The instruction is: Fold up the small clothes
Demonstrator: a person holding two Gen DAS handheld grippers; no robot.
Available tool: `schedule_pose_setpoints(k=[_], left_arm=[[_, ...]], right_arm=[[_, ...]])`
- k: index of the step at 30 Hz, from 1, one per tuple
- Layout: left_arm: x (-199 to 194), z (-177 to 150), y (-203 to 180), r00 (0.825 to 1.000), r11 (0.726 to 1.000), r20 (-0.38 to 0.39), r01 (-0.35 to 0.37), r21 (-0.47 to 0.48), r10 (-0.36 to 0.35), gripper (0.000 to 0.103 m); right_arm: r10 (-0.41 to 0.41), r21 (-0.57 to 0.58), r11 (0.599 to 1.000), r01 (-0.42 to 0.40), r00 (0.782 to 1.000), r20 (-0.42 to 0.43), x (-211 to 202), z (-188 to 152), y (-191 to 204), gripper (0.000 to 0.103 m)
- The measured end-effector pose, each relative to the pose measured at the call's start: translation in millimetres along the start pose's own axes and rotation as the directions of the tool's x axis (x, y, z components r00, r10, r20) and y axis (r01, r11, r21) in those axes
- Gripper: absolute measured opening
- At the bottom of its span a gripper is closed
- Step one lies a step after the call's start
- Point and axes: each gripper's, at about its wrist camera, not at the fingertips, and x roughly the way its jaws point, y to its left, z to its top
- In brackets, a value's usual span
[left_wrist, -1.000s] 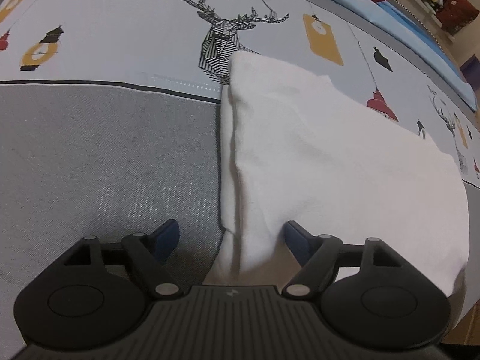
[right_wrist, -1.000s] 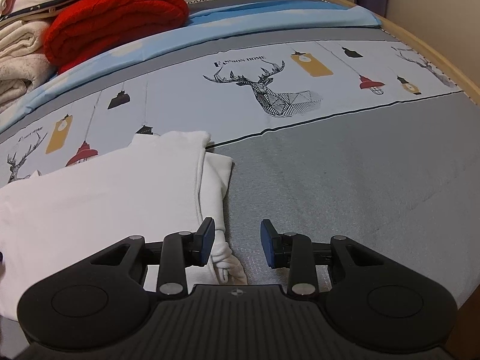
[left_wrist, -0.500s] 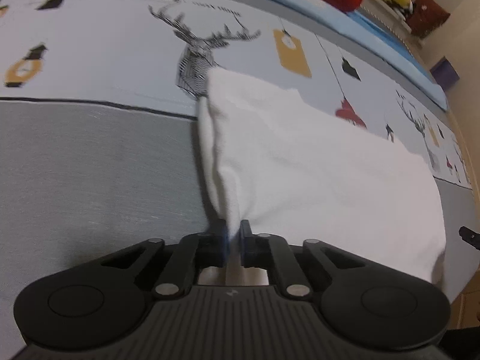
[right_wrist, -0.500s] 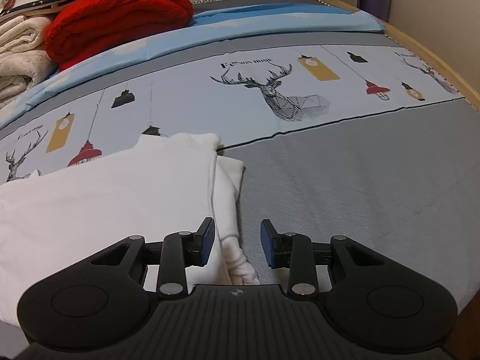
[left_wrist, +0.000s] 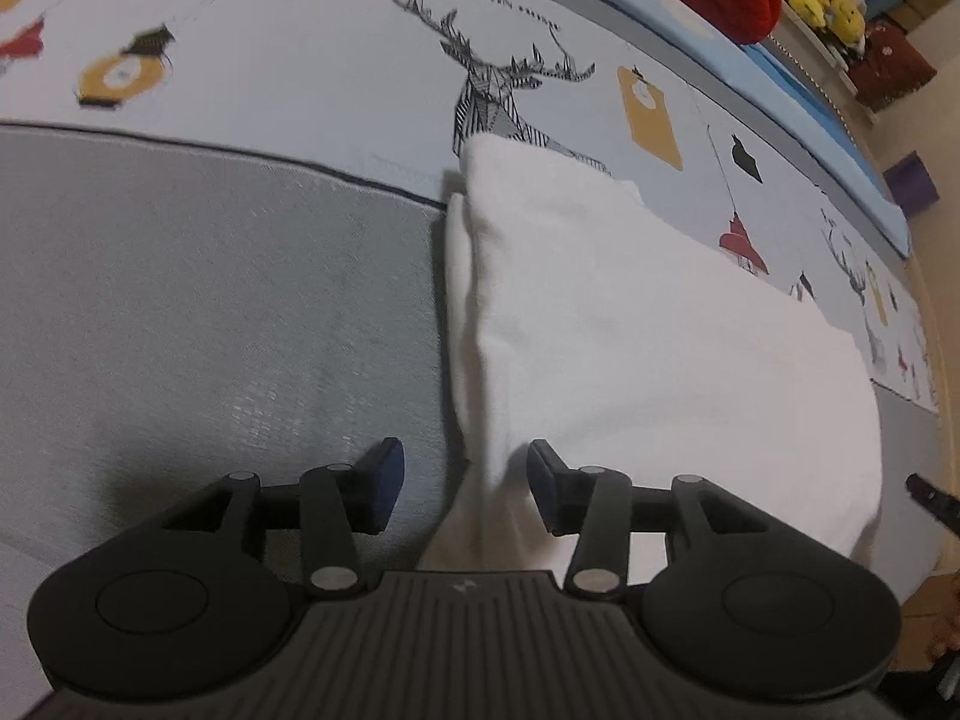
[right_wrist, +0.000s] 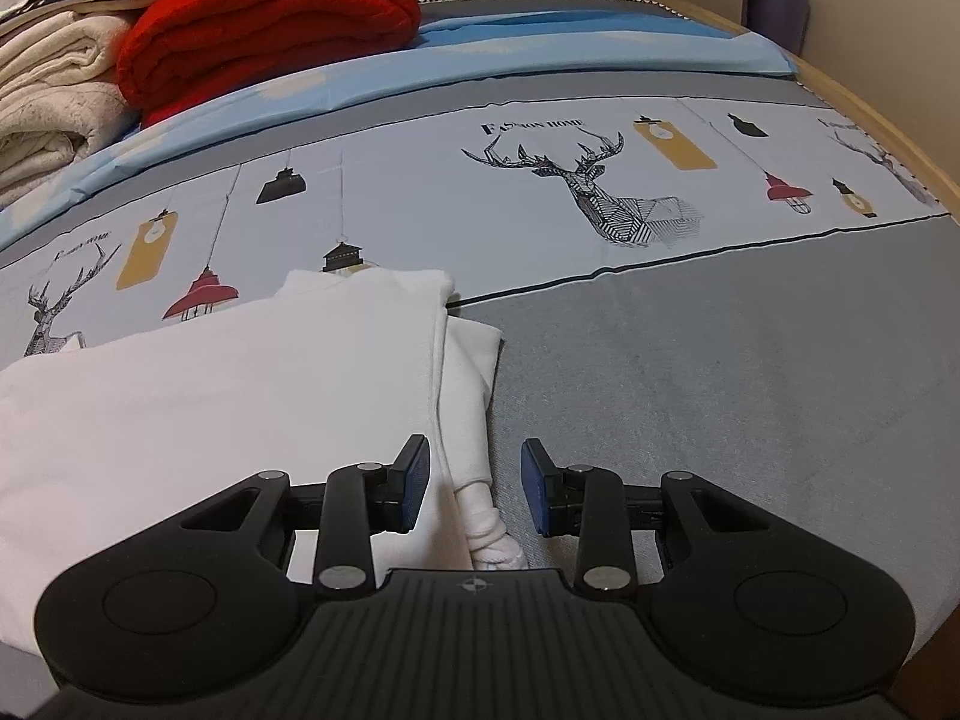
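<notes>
A white garment (left_wrist: 630,324) lies partly folded on the bed, its sides turned in. My left gripper (left_wrist: 459,489) is open, its blue pads on either side of the garment's near left folded edge, not pinching it. In the right wrist view the same garment (right_wrist: 240,390) fills the lower left. My right gripper (right_wrist: 474,489) is open around the garment's right edge, where a bunched sleeve cuff (right_wrist: 489,534) lies between the fingers.
The bed sheet (right_wrist: 720,360) is grey near me, with a pale band printed with deer and lanterns beyond. A red blanket (right_wrist: 270,18) and cream towels (right_wrist: 48,102) are stacked at the back left. The wooden bed edge (right_wrist: 888,126) runs at the right.
My left gripper was open, shut on the garment's left edge half a second ago, and has opened again, letting it go. My right gripper stayed open and shifted slightly.
</notes>
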Motion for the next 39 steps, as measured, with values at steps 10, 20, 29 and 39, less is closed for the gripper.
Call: schedule_pose_setpoints(k=[10,20,29,39], left_arm=[[21,-2,-26,1.0,0.997,0.001,-0.004,0.083,0.004,0.034],[-3,-6,-22,0.993,0.987,0.059,-0.105,0.119,0.099,0.016],[-5,-6,3,0.994,0.99,-0.008,-0.111,0.089,0.112,0.035],[6,-2,5,0.995,0.994,-0.014,-0.098,0.053,0.099,0.038]], right_arm=[[-0.021,0.022,1.0,0.021,1.0,-0.003,0,0,-14,0.035],[0.002,0.009,1.0,-0.002,1.0,0.003,2,2,-2,0.035],[0.014,-0.013,1.0,-0.014,1.0,0.0,4,2,9,0.035],[0.005,-0.007,1.0,-0.005,1.0,-0.001,5,3,4,0.035]])
